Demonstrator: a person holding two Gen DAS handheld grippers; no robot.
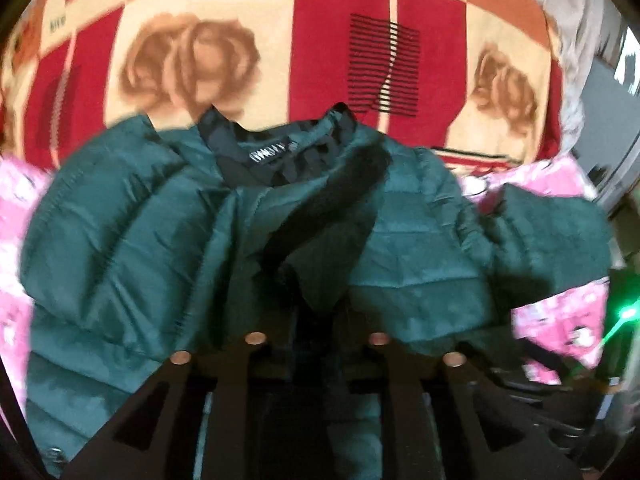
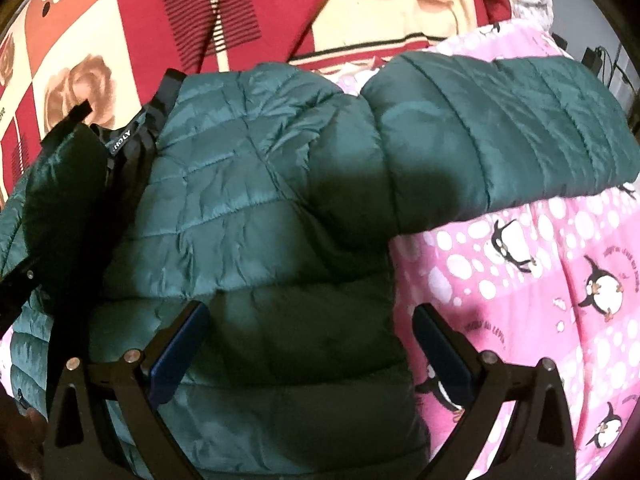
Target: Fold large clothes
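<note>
Jacket (image 2: 248,184) collar-end away from cameras, sleeve (image 2: 500,128) stretched rightward; left gripper (image 1: 312,320) pinching jacket fabric, right gripper (image 2: 312,344) wide.

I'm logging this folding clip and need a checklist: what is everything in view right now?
Dark green quilted puffer jacket: one, green with black collar lining, spread on the bedding, front opening facing up.
Jacket sleeve: one plainly seen, green, stretched sideways over the pink blanket.
Collar label: one, black with pale letters, inside the neck.
Pink penguin-print blanket: one, pink and white, under the jacket.
Red, orange and cream rose-pattern blanket: one, beyond the collar.
Green light: one, right edge of the left wrist view.
Left gripper: black, shut on a fold of jacket fabric.
Right gripper: black with blue pads, open over the jacket.
</note>
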